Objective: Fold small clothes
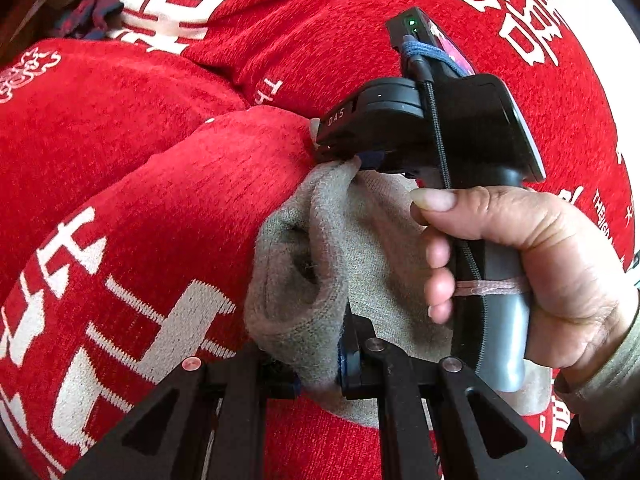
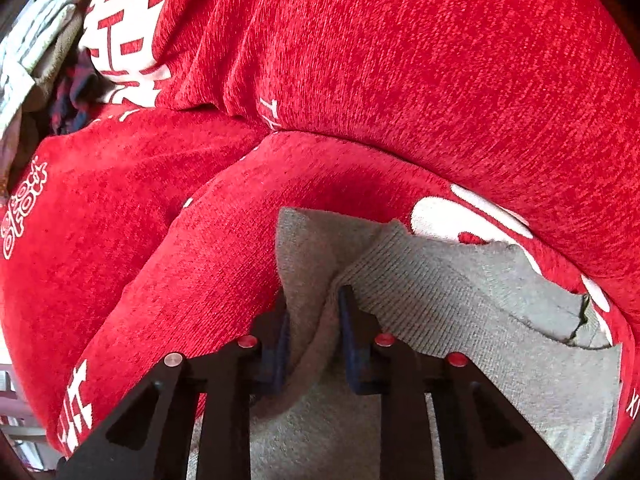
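A small grey knitted garment (image 1: 320,264) lies bunched on a red sofa cover. My left gripper (image 1: 318,364) is shut on a fold of it at the bottom of the left wrist view. My right gripper (image 1: 352,156), held by a hand, pinches the same cloth at its far upper edge. In the right wrist view the right gripper (image 2: 314,340) is shut on a fold of the grey garment (image 2: 460,304), which spreads to the right across the red cushion.
The red sofa cover (image 1: 140,152) with white characters fills both views, with a seam between cushions (image 2: 256,132). A dark plaid cloth (image 2: 72,100) and light grey clothes (image 2: 36,40) lie at the far left corner.
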